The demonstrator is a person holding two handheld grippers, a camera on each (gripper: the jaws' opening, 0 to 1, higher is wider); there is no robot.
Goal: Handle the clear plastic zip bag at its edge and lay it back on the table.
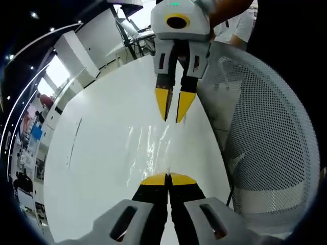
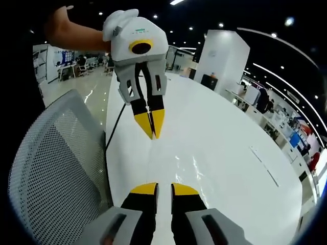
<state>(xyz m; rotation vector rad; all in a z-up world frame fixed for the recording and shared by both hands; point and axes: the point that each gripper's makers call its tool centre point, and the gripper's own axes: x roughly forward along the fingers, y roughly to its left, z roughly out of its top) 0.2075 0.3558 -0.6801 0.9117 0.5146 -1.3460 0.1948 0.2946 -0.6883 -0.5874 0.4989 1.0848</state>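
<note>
left gripper (image 1: 168,178) pinches near edge of clear plastic zip bag (image 1: 150,148) | right gripper (image 2: 163,188) slightly parted, empty | lower bag flat onto glossy white table (image 1: 97,153), then release

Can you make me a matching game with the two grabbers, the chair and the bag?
Things:
1. left gripper
2. right gripper
3. mesh chair
4. clear plastic zip bag

Descriptions:
A. see-through and shiny
B. jaws apart
C. white, full of tiny holes
D. jaws shut at the bag's edge

Pairs: 1-D, 2-B, 3-C, 4-A
</note>
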